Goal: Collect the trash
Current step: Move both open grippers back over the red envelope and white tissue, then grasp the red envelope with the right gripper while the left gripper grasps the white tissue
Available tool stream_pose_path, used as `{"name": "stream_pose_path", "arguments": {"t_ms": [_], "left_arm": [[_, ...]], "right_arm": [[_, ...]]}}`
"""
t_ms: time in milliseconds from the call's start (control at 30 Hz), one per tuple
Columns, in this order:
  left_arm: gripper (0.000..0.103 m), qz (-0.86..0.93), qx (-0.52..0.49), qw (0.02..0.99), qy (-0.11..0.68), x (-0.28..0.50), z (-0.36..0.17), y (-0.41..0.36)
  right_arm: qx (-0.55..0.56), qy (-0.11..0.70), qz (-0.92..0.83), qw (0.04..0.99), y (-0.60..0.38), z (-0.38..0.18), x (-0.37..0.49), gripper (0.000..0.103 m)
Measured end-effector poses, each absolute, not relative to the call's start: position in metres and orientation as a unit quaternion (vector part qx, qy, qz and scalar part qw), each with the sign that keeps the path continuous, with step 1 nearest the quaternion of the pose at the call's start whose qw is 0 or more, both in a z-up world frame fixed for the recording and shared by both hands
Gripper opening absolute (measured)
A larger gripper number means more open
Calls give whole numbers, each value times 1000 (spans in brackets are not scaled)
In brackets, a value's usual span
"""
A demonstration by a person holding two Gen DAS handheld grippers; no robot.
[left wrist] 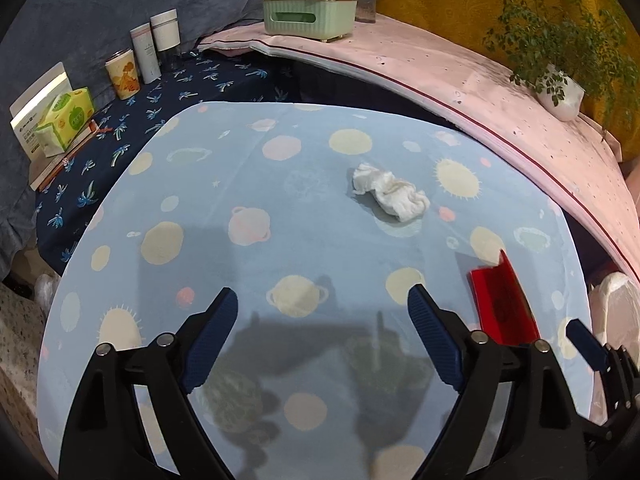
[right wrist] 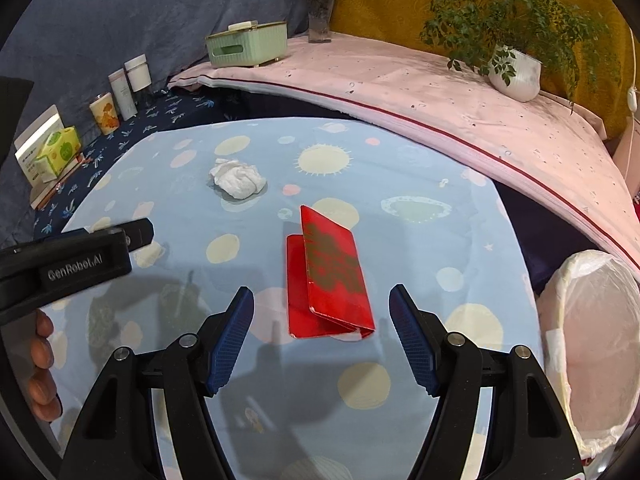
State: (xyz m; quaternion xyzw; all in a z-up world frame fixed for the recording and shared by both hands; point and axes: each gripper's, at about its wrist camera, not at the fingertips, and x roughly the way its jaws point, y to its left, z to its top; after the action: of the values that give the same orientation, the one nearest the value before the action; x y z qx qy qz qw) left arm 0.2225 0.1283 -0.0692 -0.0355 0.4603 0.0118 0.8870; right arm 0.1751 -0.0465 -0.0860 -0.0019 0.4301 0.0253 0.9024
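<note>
Two pieces of trash lie on the table [right wrist: 400, 420] with its light blue planet-print cloth: one crumpled white tissue [left wrist: 390, 191] toward the far edge, and one folded red paper envelope [right wrist: 330, 280] with a dark printed pattern nearer the right edge; one bin lined with a white bag [right wrist: 592, 344] stands just past the right edge, seen fully only from the right wrist; the left view catches merely the envelope's end; the left gripper [left wrist: 322, 338] and right gripper [right wrist: 322, 338] both hover with jaws spread wide, holding nothing; three cups [left wrist: 124, 74] stand beyond the far left corner
</note>
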Motion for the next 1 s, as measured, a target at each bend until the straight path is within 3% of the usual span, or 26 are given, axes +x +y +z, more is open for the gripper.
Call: {"name": "stream_pose_path", "arguments": {"t_ms": [133,333,467,667,833,1000], "left_arm": [[88,9,-39,888,458,241,-71,126],[88,-5,-39,885,464,275,-81,111],[88,-15,-35,883,468,298,-89,98],[87,-25,-37,875,481,327,-105,83],[69,-41,-44,864,500,338,-120,77],[35,-64,-50,860,504,335,-121,70]], "right_arm": [[-1,436,16,900,-47,-96,187,62],[-2,448,5,894,-51,-109,206,41],[8,455,1,890,-57,-116,218,18],[18,459,2,888,-61,-120,231,7],[27,462,3,887,-63,-123,237,7],[33,461,4,887,-65,-124,238,6]]}}
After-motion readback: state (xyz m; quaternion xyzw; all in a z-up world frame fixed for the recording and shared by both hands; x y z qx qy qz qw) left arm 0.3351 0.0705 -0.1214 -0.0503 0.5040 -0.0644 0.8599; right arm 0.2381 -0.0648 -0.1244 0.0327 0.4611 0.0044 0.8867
